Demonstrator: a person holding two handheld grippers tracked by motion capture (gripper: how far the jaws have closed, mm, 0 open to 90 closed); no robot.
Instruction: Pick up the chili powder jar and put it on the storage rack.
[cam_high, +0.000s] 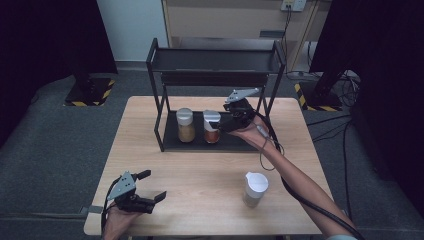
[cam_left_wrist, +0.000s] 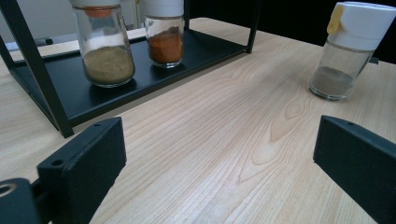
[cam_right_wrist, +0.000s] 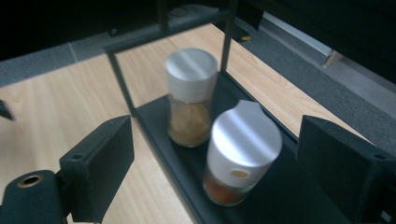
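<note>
A: Start on the left. What is the left claw (cam_high: 151, 186) doing?

B: It rests low over the near left part of the bench (cam_high: 200, 170), in the person's left hand (cam_high: 116, 223). Its jaws stand wide apart with nothing between them, only bare wood ahead.

A: What lies ahead of it?

B: In the left gripper view, the black rack (cam_left_wrist: 116, 88) is ahead and to its left, well apart from the jaws. The white-capped jar (cam_left_wrist: 343, 49) with a little greyish powder stands ahead and to its right, alone on the wood.

A: And the right claw (cam_high: 225, 124)?

B: It is up at the rack's lower shelf (cam_high: 200, 140), held in the right hand (cam_high: 251, 132). Its jaws gape wide and grip nothing.

A: Where is the red spice jar (cam_right_wrist: 240, 154)?

B: Upright on that lower shelf, just ahead of the right claw and roughly between the lines of its two jaws, but the pads are clear of it on both sides. Its white cap faces the camera.

A: Anything beyond it?

B: The tan spice jar (cam_right_wrist: 190, 98), farther from the right claw on the same shelf, just beside the red one and not touching it.
</note>
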